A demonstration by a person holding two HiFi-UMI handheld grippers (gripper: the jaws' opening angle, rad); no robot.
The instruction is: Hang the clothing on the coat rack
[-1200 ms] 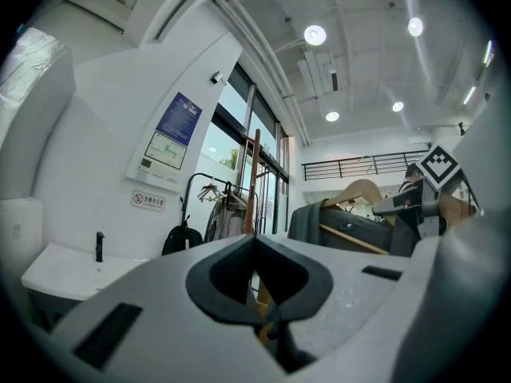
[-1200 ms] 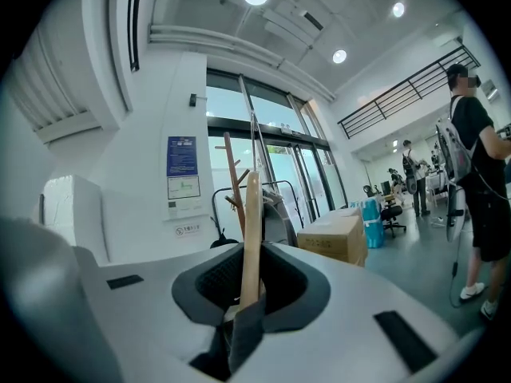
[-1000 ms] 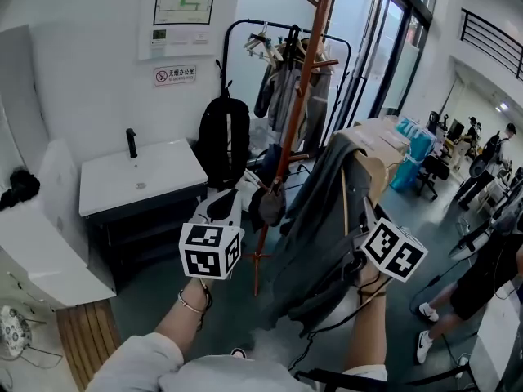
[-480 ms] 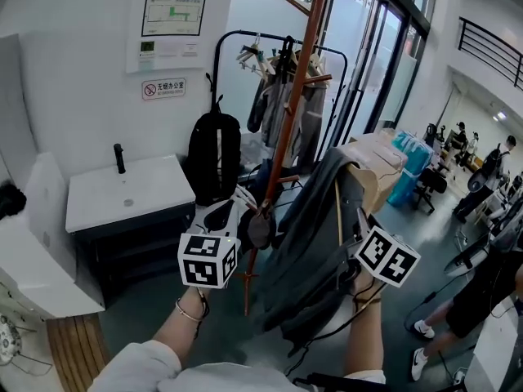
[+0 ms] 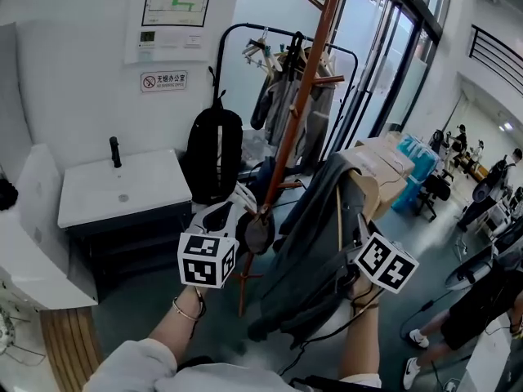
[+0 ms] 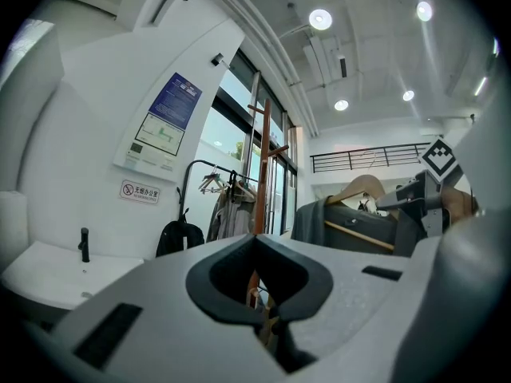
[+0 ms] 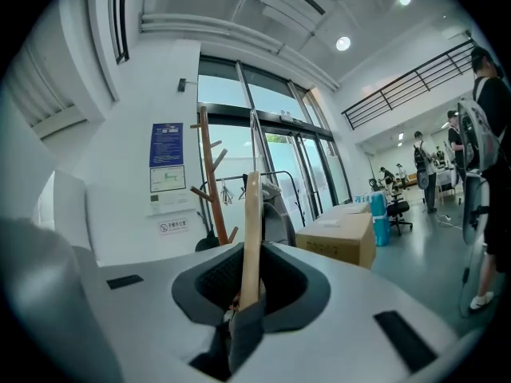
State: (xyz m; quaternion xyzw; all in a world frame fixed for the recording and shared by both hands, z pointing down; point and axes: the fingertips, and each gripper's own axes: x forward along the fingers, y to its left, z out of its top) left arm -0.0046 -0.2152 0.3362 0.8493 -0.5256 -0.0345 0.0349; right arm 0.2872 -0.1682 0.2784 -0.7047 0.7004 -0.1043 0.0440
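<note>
The brown wooden coat rack pole (image 5: 296, 96) rose just ahead of the left tool (image 6: 265, 308), and its short angled pegs (image 5: 331, 80) stood bare near the top. Behind it, a black backpack (image 5: 214, 141), a black metal clothes rail (image 5: 245, 26) full of hung garments and a white washbasin cabinet (image 5: 122, 190) crowded the wall side, while a brown cardboard box (image 5: 382, 155) blocked the right. The bulky dark grey garment (image 5: 315, 243) on its wooden hanger (image 7: 251, 238), clamped in the right tool (image 7: 243, 309), filled the space just right of the pole, with open grey floor (image 5: 147, 300) below.
</note>
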